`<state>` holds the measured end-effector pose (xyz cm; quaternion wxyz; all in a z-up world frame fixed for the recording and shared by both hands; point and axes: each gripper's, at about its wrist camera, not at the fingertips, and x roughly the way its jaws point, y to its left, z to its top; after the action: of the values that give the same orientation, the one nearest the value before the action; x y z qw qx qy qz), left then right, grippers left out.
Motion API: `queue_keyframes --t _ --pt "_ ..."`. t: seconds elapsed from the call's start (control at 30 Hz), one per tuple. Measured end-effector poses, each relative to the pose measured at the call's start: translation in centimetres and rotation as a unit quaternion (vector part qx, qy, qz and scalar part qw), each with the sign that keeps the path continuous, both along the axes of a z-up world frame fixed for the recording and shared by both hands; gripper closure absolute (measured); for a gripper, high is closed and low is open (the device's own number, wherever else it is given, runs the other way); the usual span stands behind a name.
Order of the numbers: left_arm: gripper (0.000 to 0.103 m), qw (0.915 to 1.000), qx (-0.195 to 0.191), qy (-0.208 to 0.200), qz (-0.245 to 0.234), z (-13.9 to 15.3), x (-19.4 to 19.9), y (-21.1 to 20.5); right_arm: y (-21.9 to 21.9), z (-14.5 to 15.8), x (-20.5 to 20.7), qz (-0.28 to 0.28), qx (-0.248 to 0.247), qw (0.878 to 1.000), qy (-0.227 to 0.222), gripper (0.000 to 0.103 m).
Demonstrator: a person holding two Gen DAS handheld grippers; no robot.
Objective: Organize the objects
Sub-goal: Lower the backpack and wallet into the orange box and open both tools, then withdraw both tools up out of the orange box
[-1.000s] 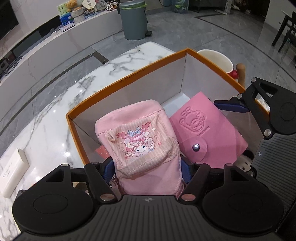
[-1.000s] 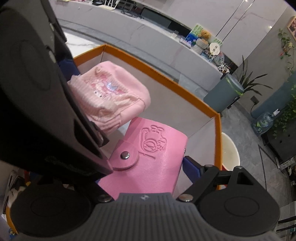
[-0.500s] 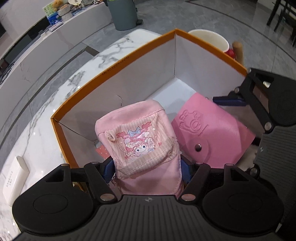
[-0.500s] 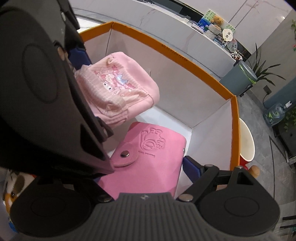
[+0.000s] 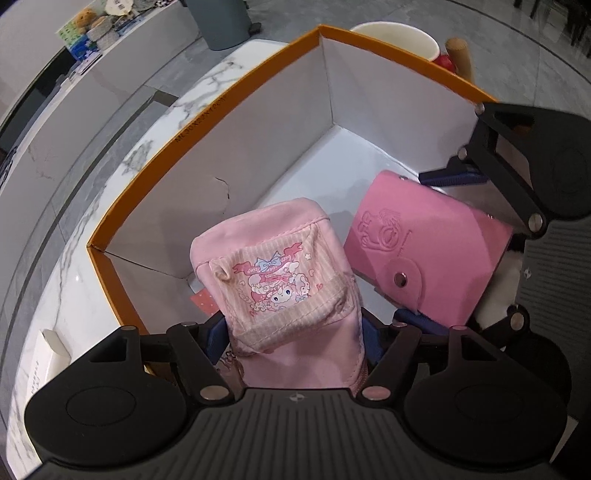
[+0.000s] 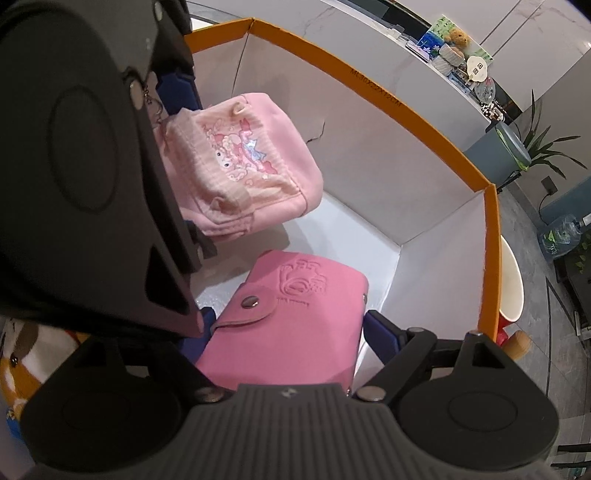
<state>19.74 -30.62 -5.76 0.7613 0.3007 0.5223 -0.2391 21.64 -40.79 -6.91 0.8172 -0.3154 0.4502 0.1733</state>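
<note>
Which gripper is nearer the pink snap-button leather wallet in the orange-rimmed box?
Right. The right gripper clamps the pink snap-button leather wallet between its blue pads. The left gripper is beside it, gripping the pink cartoon fabric pouch.

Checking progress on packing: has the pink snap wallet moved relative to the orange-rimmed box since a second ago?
Yes. The pink snap wallet, held in the right gripper, has gone down into the orange-rimmed box, ending below its rim.

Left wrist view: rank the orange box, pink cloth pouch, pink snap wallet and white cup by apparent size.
1. Orange box
2. Pink cloth pouch, though nearness to the camera inflates it
3. Pink snap wallet
4. White cup, far and partly hidden
</note>
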Motion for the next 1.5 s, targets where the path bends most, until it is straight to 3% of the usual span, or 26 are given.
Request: queue_keyframes --t 0.33,0.57,0.73,0.93,1.13,1.3,1.5 --pt "0.016 0.9999 0.003 -0.004 -0.014 -0.4 -0.4 0.2 0.6 0.0 -1.0 0.006 -0.012 1.000 -0.005 0.016" --pt "0.009 0.9998 -0.020 -0.003 0.002 -0.1 -0.4 0.3 1.2 0.2 -1.5 0.026 -0.038 0.999 -0.020 0.004" --pt "0.009 0.9997 -0.023 -0.003 0.010 0.2 -0.4 0.3 1.3 0.6 -2.0 0.028 -0.038 0.999 -0.018 0.004" --pt "0.008 0.9973 -0.066 -0.010 0.032 2.1 0.0 0.5 1.3 2.5 -2.8 0.031 -0.023 0.999 -0.038 0.004" --pt "0.002 0.9965 -0.074 -0.006 0.036 4.3 -0.8 0.8 1.6 4.9 -3.8 0.033 -0.015 0.998 -0.048 0.002" --pt "0.000 0.9894 -0.123 0.001 0.078 6.0 -0.6 1.7 1.4 6.6 -4.8 0.031 -0.011 0.998 -0.049 0.002" --pt "0.000 0.9914 -0.112 -0.015 0.065 6.8 -1.3 1.8 0.8 7.6 -5.9 0.020 -0.011 0.998 -0.055 0.001"
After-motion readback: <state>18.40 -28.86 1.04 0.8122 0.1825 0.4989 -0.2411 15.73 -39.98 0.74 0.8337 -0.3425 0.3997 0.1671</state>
